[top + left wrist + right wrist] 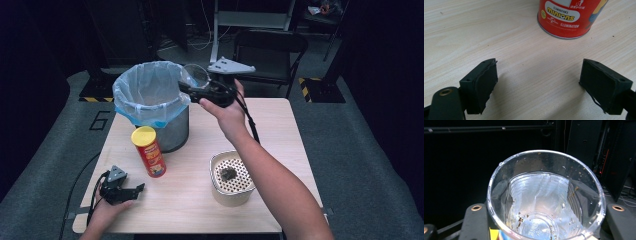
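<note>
Two grippers are in use at a light wooden worktop (280, 135). Nearest the person, the left gripper (131, 191) rests on the worktop at its near left corner, held in the left hand (107, 210). In the left gripper view its fingers (484, 83) stand wide apart with bare wood between them and nothing held. Just beyond the left gripper stands an upright red snack canister (148, 151) with a yellow lid; its base sits just ahead of the open fingers and is not touched by them.

Right of centre on the near half of the worktop stands a white container (231, 186) fitted with a perforated insert; a dark clump of residue (228, 173) lies on the insert.

Farther back, at the far left of the worktop, stands a grey metal bin (172, 131) lined with a pale blue bag (145, 97).

The right gripper (192, 89) is raised above the worktop, held in the right hand (225, 112), with the forearm crossing over the white container. Its fingers are partly closed on the sides of a clear plastic cup (196, 75). The cup is positioned at the right rim of the bin, above the bag's edge. In the right gripper view the cup mouth faces the camera; brown specks cling to its inner wall and bottom, and the cup holds no bulk contents.

Beyond the worktop stands a dark folding chair (270, 55) on grey flooring.
</note>
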{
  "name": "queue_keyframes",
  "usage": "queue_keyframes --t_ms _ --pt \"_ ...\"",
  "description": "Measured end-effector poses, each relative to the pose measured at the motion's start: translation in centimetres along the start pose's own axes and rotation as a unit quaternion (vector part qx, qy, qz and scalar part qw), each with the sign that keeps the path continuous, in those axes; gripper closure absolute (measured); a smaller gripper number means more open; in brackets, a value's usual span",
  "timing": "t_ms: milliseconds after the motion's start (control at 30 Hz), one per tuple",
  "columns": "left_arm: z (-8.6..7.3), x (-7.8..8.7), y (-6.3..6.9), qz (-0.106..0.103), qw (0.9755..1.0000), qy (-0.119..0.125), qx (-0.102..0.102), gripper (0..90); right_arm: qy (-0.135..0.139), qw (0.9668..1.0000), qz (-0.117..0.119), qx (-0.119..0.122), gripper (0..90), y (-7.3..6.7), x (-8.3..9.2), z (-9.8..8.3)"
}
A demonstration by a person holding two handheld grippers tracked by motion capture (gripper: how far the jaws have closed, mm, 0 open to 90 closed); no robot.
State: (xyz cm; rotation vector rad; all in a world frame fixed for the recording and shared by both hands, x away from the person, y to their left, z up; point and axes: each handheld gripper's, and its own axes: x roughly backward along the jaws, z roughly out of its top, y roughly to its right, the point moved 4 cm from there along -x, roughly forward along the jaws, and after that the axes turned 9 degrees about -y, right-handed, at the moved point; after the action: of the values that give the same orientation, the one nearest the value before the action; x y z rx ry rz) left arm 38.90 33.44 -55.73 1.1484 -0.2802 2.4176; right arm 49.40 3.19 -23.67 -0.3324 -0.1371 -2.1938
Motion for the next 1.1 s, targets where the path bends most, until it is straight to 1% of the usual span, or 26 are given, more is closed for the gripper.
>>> queue_keyframes --t_ms 100,133,167,233,267,300,333,400,433,467,500,533,567,600,667,733,800,833,867,900,933,967,1000,1033,1067,1100 --pt "0.0 0.0 0.0 -0.002 1.0000 -0.002 -0.001 14.3 -0.007 1.0000 0.002 0.005 35.4 -0.3 -2.2 0.6" --pt "0.0 0.1 -0.1 -0.003 1.0000 -0.006 -0.002 14.3 -0.008 0.9999 -0.002 0.010 35.4 -0.3 -3.0 0.7" --pt "0.0 0.1 -0.1 -0.007 1.0000 -0.007 -0.002 14.3 -0.011 0.9999 -0.004 0.008 35.4 -0.4 -3.7 0.8" --pt "0.0 0.2 -0.1 -0.007 0.9999 -0.007 -0.002 14.3 -0.020 0.9997 -0.010 0.013 34.9 -0.5 -5.2 0.9" --pt "0.0 0.1 -0.1 -0.007 0.9999 -0.007 -0.002 14.3 -0.023 0.9996 -0.015 0.012 34.9 -0.6 -5.8 0.9" --pt "0.0 0.1 0.0 -0.005 1.0000 -0.006 -0.002 14.4 -0.019 0.9996 -0.017 0.013 34.9 -0.6 -6.4 1.0" --pt "-0.1 0.1 0.0 -0.003 1.0000 -0.006 -0.002 14.3 -0.017 0.9997 -0.016 0.006 34.9 -0.7 -6.9 1.0" --pt "0.0 0.1 0.0 -0.003 1.0000 -0.005 -0.001 14.3 -0.022 0.9995 -0.022 0.005 34.6 -0.7 -7.9 1.0" --pt "0.0 0.1 0.0 -0.004 1.0000 -0.005 0.000 14.4 -0.026 0.9993 -0.027 0.001 34.5 -0.8 -8.3 1.0" --pt "-0.1 0.1 0.0 -0.005 1.0000 -0.006 0.001 14.4 -0.034 0.9990 -0.028 -0.009 34.4 -0.9 -8.6 0.9" --pt "0.0 0.1 0.0 -0.005 1.0000 -0.006 0.001 14.4 -0.037 0.9989 -0.027 -0.012 34.4 -0.9 -9.0 1.0" --pt "0.0 0.1 0.0 -0.005 1.0000 -0.007 0.001 14.3 -0.039 0.9988 -0.027 -0.009 34.3 -0.9 -9.4 1.0" --pt "0.0 0.1 0.0 -0.006 1.0000 -0.006 0.001 14.3 -0.042 0.9987 -0.026 -0.013 34.3 -0.9 -9.6 1.0" --pt "0.0 0.1 0.0 -0.006 1.0000 -0.006 0.001 14.3 -0.040 0.9987 -0.030 -0.009 34.2 -0.8 -9.9 1.1" --pt "0.0 0.1 0.0 -0.004 1.0000 -0.005 0.000 14.3 -0.048 0.9981 -0.037 -0.013 33.7 -0.7 -10.5 1.0" --pt "-0.1 0.1 0.0 -0.004 1.0000 -0.005 0.000 14.2 -0.054 0.9975 -0.044 -0.012 33.1 -0.6 -10.9 1.0" --pt "0.0 0.1 0.0 -0.004 1.0000 -0.005 0.000 14.2 -0.053 0.9975 -0.045 -0.016 32.0 -0.5 -11.2 1.1" --pt "-0.1 0.1 0.0 -0.005 1.0000 -0.005 -0.001 14.2 -0.054 0.9975 -0.043 -0.015 30.8 -0.5 -11.4 1.0" --pt "-0.1 0.1 0.1 -0.006 1.0000 -0.006 0.001 14.2 -0.059 0.9973 -0.038 -0.021 28.2 -0.6 -11.7 1.0" --pt "-0.1 0.1 0.1 -0.006 1.0000 -0.006 0.001 14.2 -0.063 0.9973 -0.032 -0.018 24.2 -0.6 -12.1 0.9" --pt "-0.1 0.1 0.1 -0.005 1.0000 -0.005 0.001 14.5 -0.069 0.9970 -0.028 -0.020 15.4 -0.7 -12.5 0.7" --pt "-0.1 0.1 0.1 -0.005 1.0000 -0.005 0.001 14.6 -0.080 0.9963 -0.029 -0.018 11.5 -0.7 -12.8 0.5" --pt "-0.1 0.1 0.1 -0.005 1.0000 -0.005 0.001 14.6 -0.086 0.9956 -0.029 -0.023 9.0 -0.7 -13.1 0.2" --pt "-0.1 0.1 0.1 -0.005 1.0000 -0.006 0.001 14.6 -0.089 0.9953 -0.029 -0.024 5.8 -0.7 -13.2 0.0" --pt "-0.1 0.1 0.1 -0.005 1.0000 -0.005 0.001 14.6 -0.090 0.9951 -0.029 -0.029 3.4 -0.6 -13.2 -0.2" --pt "-0.1 0.2 0.1 -0.005 1.0000 -0.006 0.001 14.6 -0.087 0.9951 -0.033 -0.034 3.4 -0.4 -13.1 -0.3"
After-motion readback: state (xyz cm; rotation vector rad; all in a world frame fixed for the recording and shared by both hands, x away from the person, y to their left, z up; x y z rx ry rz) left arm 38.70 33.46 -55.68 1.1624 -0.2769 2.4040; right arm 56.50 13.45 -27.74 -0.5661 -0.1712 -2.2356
